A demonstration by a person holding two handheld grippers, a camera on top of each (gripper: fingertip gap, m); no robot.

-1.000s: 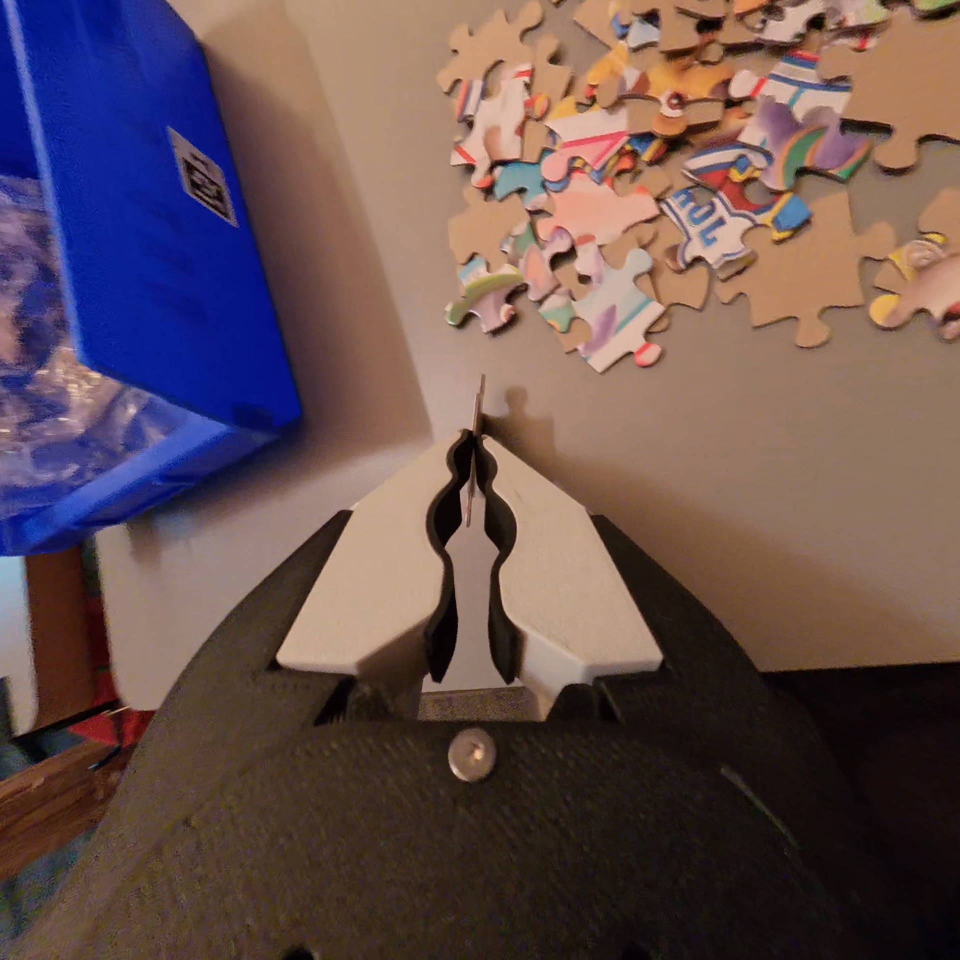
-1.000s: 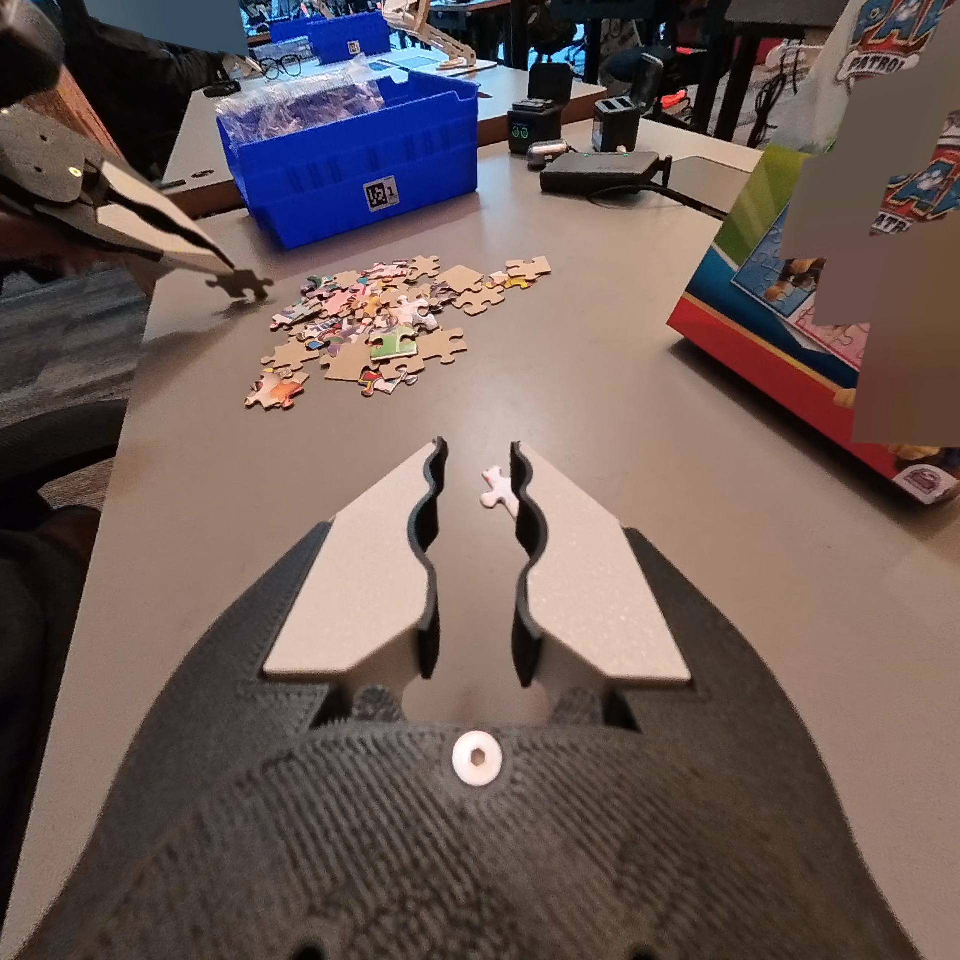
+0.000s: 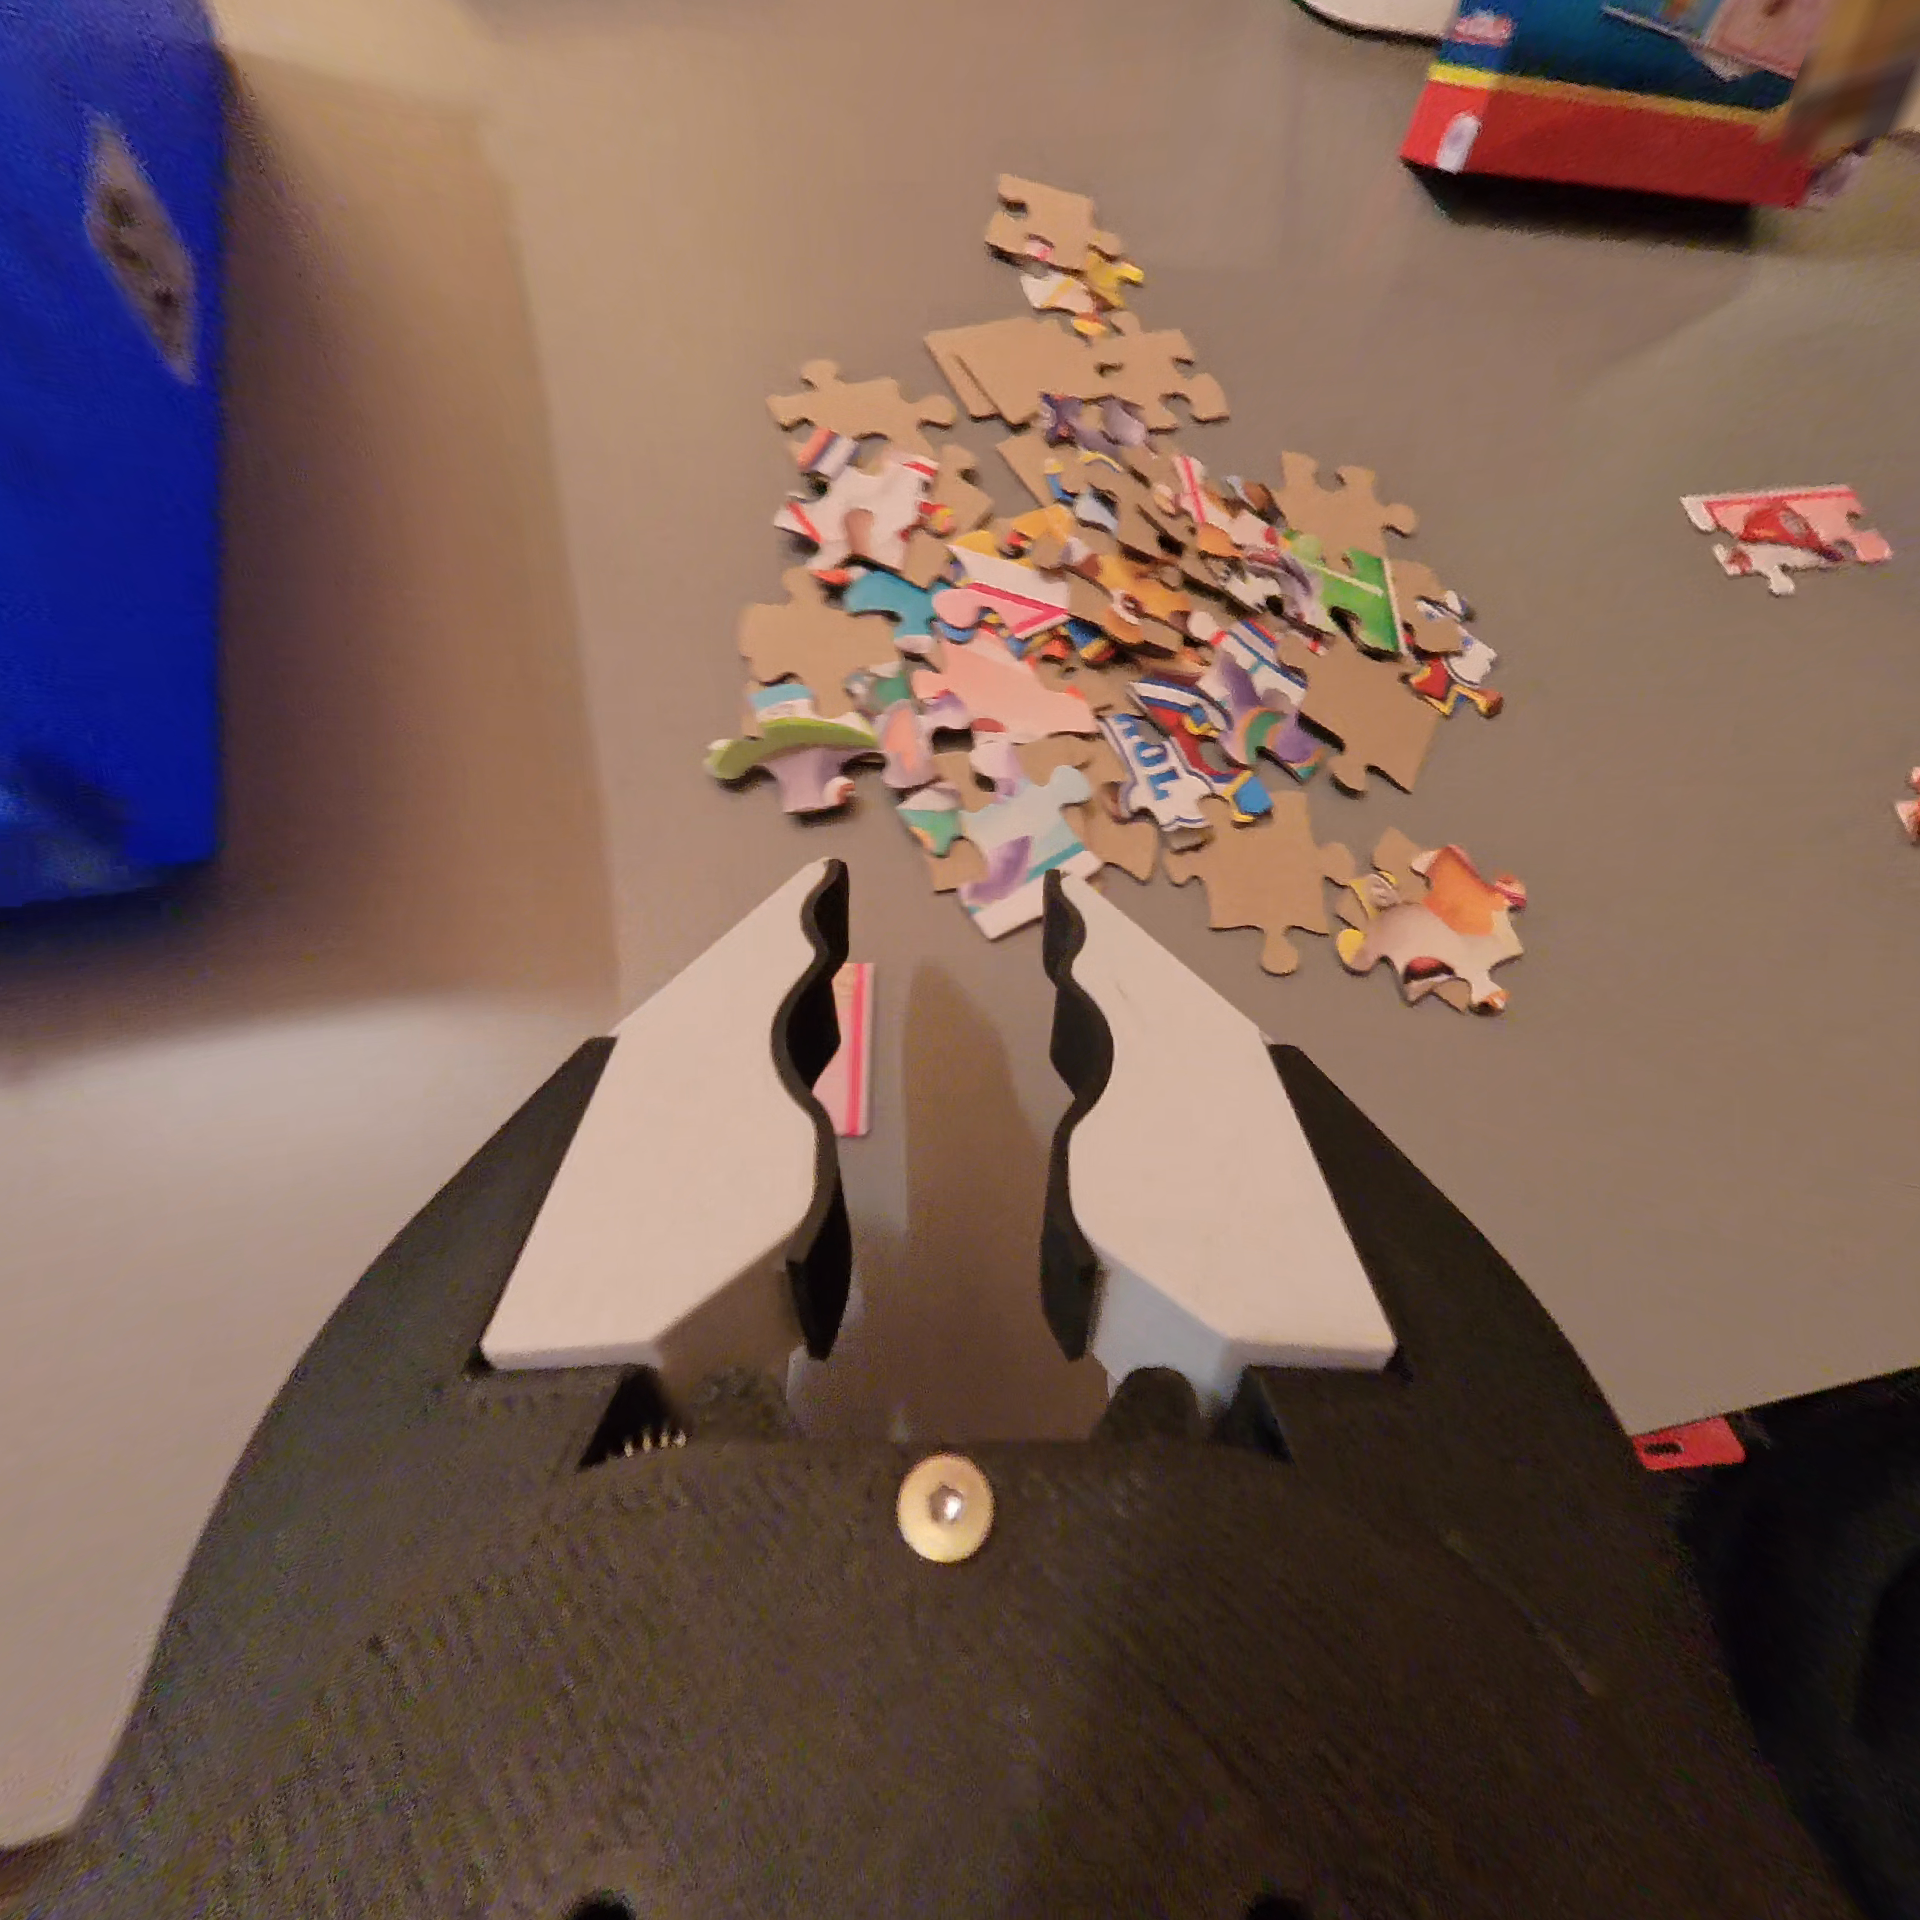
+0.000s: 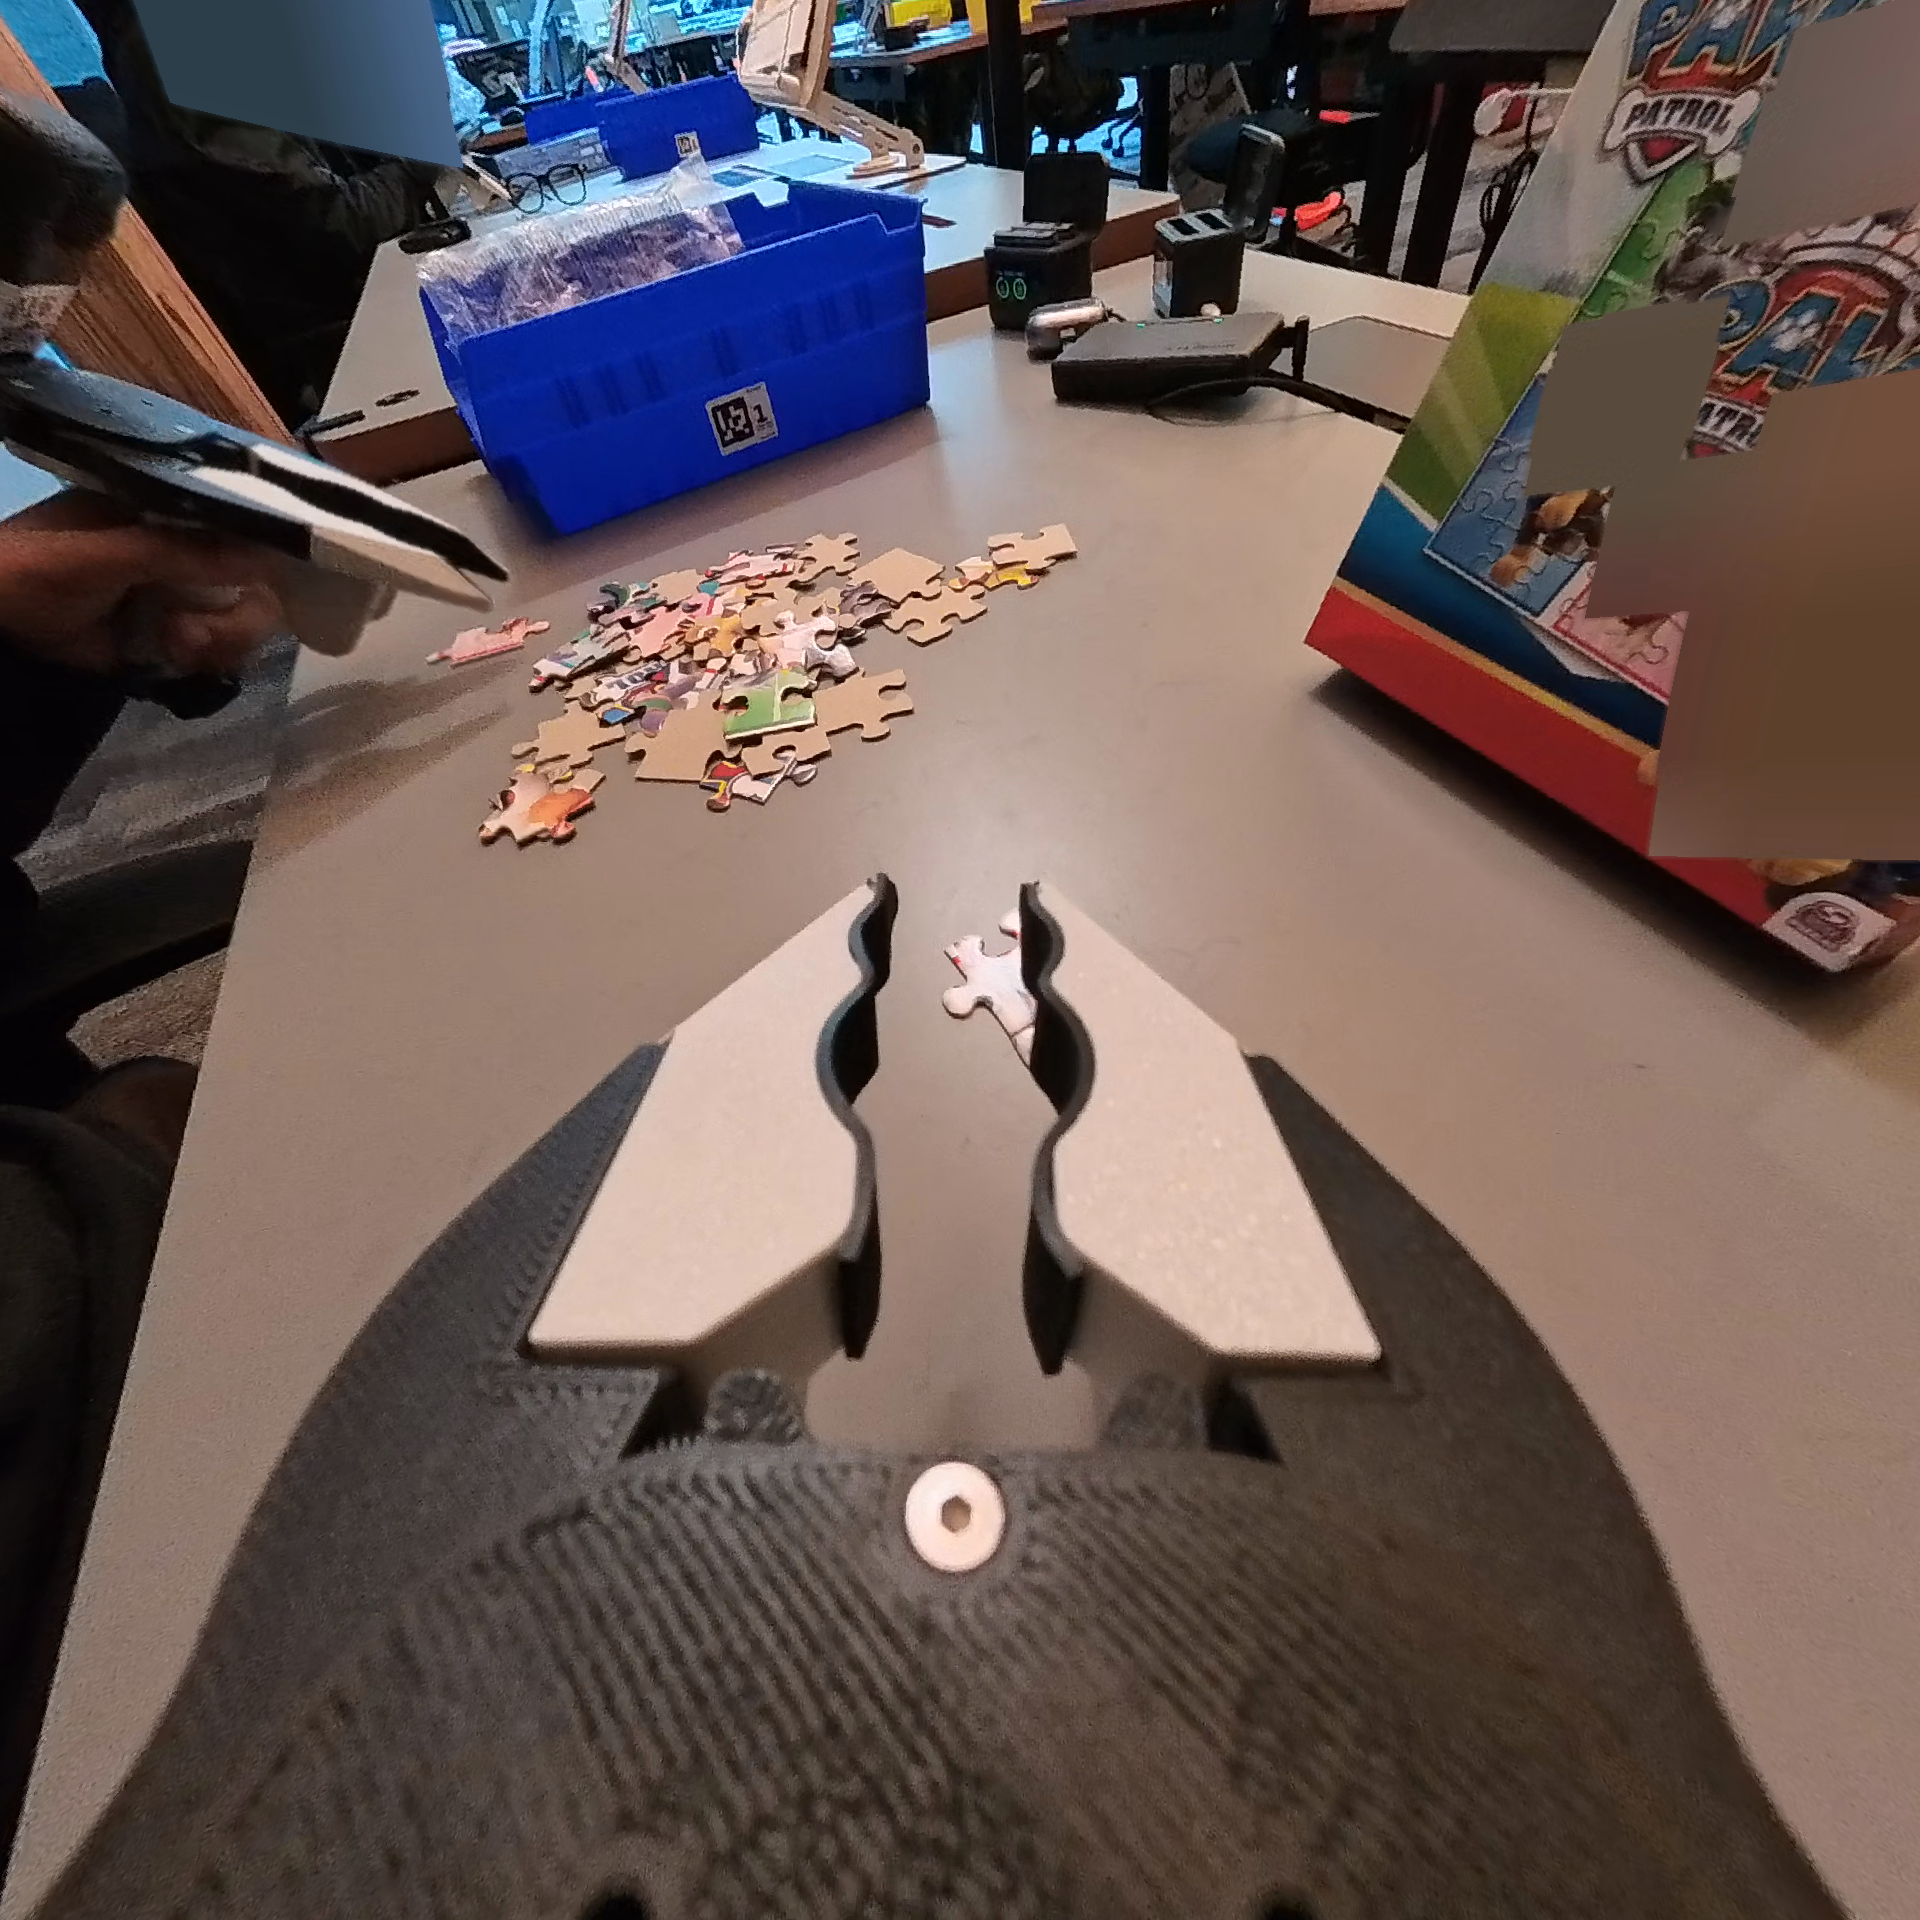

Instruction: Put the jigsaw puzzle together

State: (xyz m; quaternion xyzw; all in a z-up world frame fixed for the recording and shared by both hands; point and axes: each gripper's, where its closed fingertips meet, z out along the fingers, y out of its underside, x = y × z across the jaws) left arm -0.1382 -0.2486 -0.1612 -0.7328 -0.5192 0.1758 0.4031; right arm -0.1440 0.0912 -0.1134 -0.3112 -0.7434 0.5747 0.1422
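Note:
My left gripper (image 3: pixel 943 883) is open and empty above the grey table (image 3: pixel 1558 1143). A pink-striped puzzle piece (image 3: pixel 852 1049) lies flat on the table under it, partly hidden behind the left finger. The right wrist view shows the same piece (image 4: pixel 488 636) lying just below the left gripper's tips (image 4: pixel 483 582). The pile of puzzle pieces (image 3: pixel 1091 644) lies just ahead of the left gripper. My right gripper (image 4: pixel 956 894) is open and hovers low over a white puzzle piece (image 4: pixel 982 977). That piece lies on the table by the right finger's inner side, not gripped.
A blue bin (image 4: pixel 675 353) stands beyond the pile (image 4: pixel 727 665); it fills the left edge of the left wrist view (image 3: pixel 104 468). A puzzle box (image 4: pixel 1558 623) stands at the right. Chargers and a cable (image 4: pixel 1164 353) lie at the back. A lone red-and-white piece (image 3: pixel 1787 535) lies right of the pile. One gripper's finger ends stand about 35 centimetres off the other's.
My left gripper was shut on a puzzle piece held edge-on; it has opened and the piece now lies on the table. The left gripper also swung toward the pile. The right gripper has not moved.

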